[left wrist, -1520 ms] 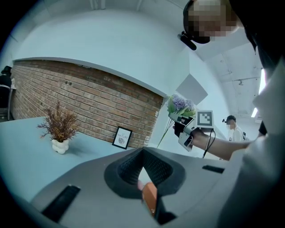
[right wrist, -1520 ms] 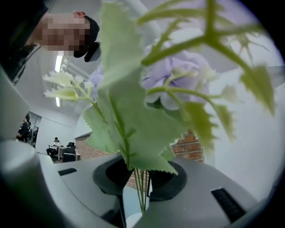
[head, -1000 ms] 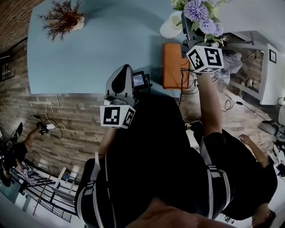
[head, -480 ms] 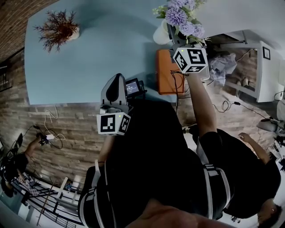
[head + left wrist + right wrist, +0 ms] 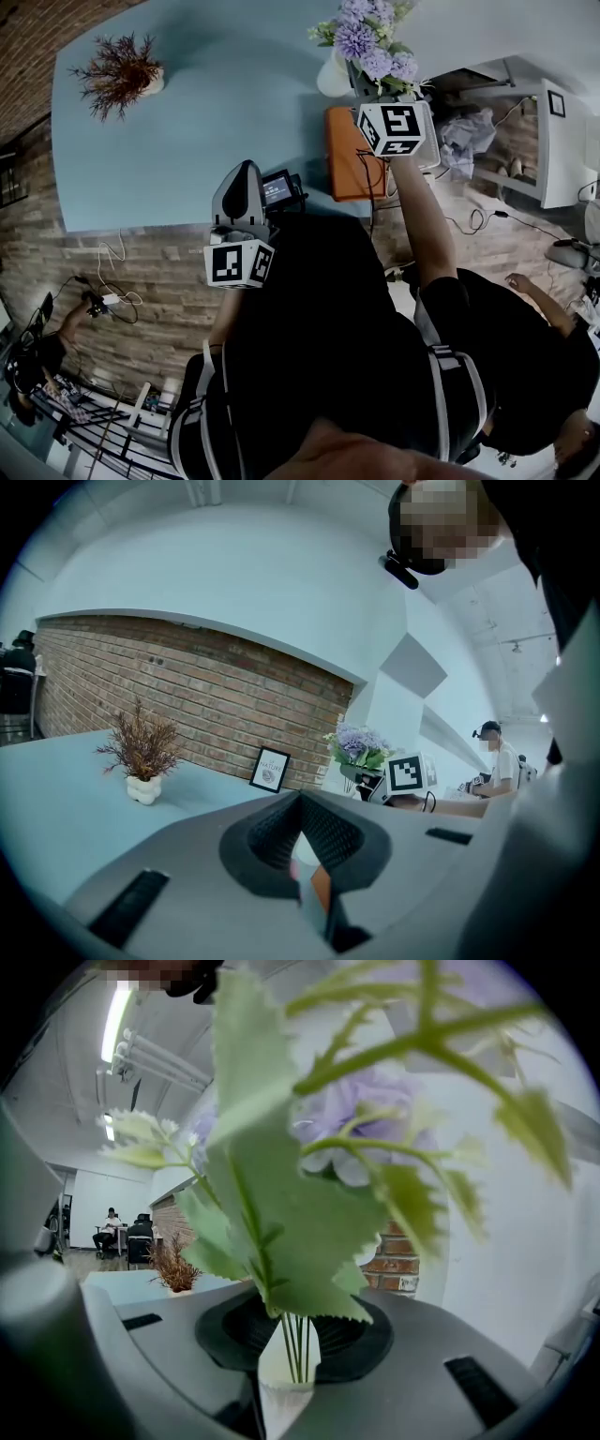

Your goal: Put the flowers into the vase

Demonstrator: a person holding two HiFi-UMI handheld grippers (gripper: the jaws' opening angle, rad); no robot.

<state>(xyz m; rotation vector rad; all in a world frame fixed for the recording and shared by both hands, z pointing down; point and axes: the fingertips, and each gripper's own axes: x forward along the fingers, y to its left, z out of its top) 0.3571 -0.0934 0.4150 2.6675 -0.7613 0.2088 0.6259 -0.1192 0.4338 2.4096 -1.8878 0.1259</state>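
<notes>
My right gripper (image 5: 364, 82) is shut on a bunch of purple flowers (image 5: 366, 39) with green leaves and holds them upright over the white vase (image 5: 331, 80) at the blue table's (image 5: 187, 112) far right. In the right gripper view the thin stems (image 5: 294, 1344) pass between the jaws, and the vase's ribbed rim (image 5: 279, 1408) shows just below them. Whether the stems are inside the vase I cannot tell. My left gripper (image 5: 246, 176) hangs at the table's near edge, shut and empty. From the left gripper view (image 5: 305, 855) the flowers (image 5: 356, 745) stand far ahead.
An orange box (image 5: 347, 159) lies by the vase at the table's right edge. A dried plant in a small white pot (image 5: 120, 73) stands at the far left. A small screen device (image 5: 278, 189) sits beside my left gripper. A framed picture (image 5: 271, 769) leans on the brick wall.
My right gripper has sunk a little with the flowers, closer to the vase. The left gripper has kept still.
</notes>
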